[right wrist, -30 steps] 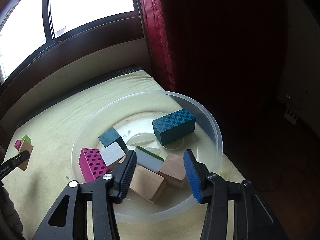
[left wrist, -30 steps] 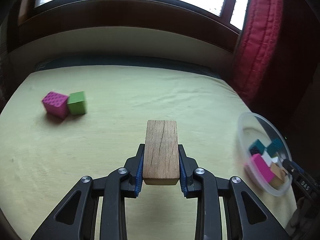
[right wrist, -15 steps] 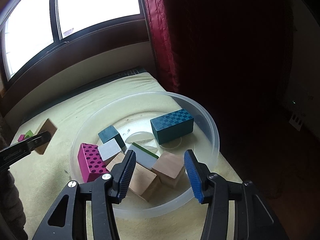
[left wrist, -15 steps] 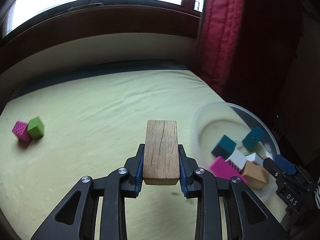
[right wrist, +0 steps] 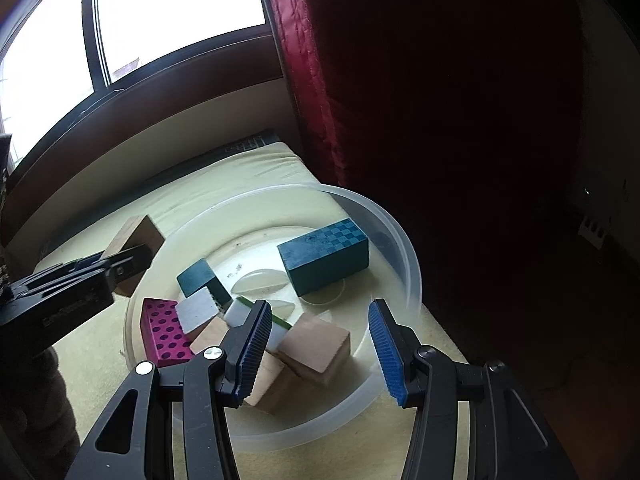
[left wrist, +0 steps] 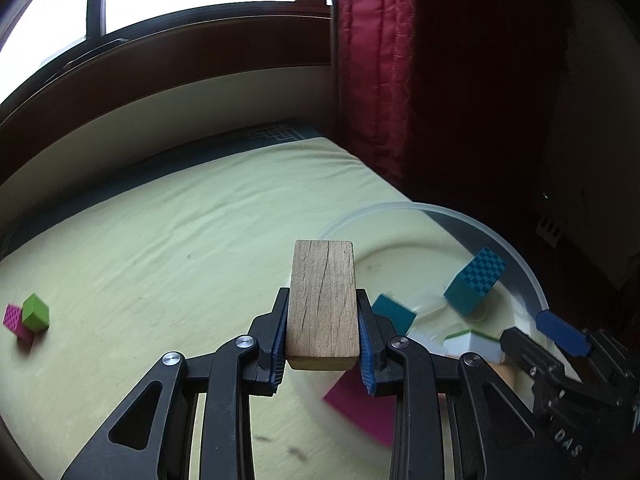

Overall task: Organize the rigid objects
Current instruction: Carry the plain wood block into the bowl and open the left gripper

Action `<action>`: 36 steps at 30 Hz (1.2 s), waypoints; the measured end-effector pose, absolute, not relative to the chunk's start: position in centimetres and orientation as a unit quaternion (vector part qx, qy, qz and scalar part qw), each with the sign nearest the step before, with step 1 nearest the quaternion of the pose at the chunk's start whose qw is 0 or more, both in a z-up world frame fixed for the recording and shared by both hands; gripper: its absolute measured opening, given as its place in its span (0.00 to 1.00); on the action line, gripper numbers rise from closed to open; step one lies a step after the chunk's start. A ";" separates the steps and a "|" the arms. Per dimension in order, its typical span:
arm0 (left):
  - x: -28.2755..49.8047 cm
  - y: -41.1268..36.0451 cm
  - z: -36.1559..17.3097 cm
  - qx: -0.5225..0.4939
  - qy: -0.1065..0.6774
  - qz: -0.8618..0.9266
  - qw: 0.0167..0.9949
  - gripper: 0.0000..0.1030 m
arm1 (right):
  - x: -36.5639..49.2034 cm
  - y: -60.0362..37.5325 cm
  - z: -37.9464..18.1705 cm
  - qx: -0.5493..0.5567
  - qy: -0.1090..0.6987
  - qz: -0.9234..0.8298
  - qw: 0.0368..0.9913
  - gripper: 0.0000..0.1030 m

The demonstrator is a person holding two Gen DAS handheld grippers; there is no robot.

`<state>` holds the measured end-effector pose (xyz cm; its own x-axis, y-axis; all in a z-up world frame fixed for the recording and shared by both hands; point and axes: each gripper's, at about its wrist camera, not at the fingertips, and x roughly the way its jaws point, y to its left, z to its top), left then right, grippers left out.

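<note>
My left gripper [left wrist: 322, 336] is shut on a plain wooden block [left wrist: 322, 300] and holds it above the near left rim of a clear plastic bowl [left wrist: 516, 256]. The same block [right wrist: 134, 240] shows at the bowl's left rim [right wrist: 412, 264] in the right wrist view. The bowl holds several blocks: a teal checkered one [right wrist: 324, 258], a magenta dotted one [right wrist: 162, 332], a dark teal one [right wrist: 200, 280], white and plain wooden ones. My right gripper [right wrist: 320, 344] is open and empty over the bowl's near side.
A green cube [left wrist: 35, 312] and a magenta block [left wrist: 14, 320] lie together far left on the pale yellow mattress [left wrist: 180, 248]. A red curtain [left wrist: 372, 80] hangs at the right; a window and a brown ledge run along the back.
My left gripper has swung right with the wooden block, from open mattress to the bowl's left rim. The right gripper has stayed open over the bowl.
</note>
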<state>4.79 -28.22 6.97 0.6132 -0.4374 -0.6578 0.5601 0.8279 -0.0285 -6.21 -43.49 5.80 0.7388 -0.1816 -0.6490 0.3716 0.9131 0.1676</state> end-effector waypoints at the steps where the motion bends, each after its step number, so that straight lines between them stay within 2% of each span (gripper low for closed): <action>1: 4.7 -28.6 7.0 0.092 0.339 -0.280 0.893 0.29 | -6.3 -43.5 5.8 0.145 0.328 -0.149 0.921 0.52; 5: 4.6 -30.0 7.1 0.098 0.334 -0.289 0.892 0.31 | -6.4 -43.6 5.9 0.146 0.327 -0.149 0.922 0.52; 6: 4.5 -30.2 7.1 0.097 0.330 -0.290 0.893 0.34 | -6.4 -43.6 5.9 0.147 0.327 -0.148 0.922 0.52; 7: 4.6 -30.3 7.3 0.096 0.330 -0.290 0.893 0.45 | -6.4 -43.6 5.8 0.148 0.326 -0.148 0.922 0.52; 9: 4.5 -30.1 7.5 0.088 0.328 -0.287 0.896 0.54 | -6.4 -43.6 5.8 0.148 0.327 -0.148 0.922 0.53; 20: 5.2 -27.6 8.0 0.070 0.337 -0.258 0.903 0.54 | -6.4 -43.2 6.0 0.145 0.328 -0.148 0.922 0.56; 22: 5.1 -27.2 7.9 0.073 0.338 -0.245 0.906 0.60 | -6.4 -43.1 6.1 0.145 0.327 -0.148 0.922 0.57; 26: 5.0 -26.4 7.9 0.076 0.339 -0.224 0.911 0.64 | -6.6 -43.0 6.2 0.146 0.323 -0.148 0.923 0.57; 30: 5.1 -25.6 7.9 0.078 0.342 -0.206 0.913 0.72 | -6.8 -42.9 6.4 0.149 0.318 -0.149 0.924 0.59; 36: 4.9 -24.2 8.1 0.093 0.337 -0.174 0.921 0.72 | -7.2 -42.4 6.8 0.150 0.310 -0.143 0.928 0.60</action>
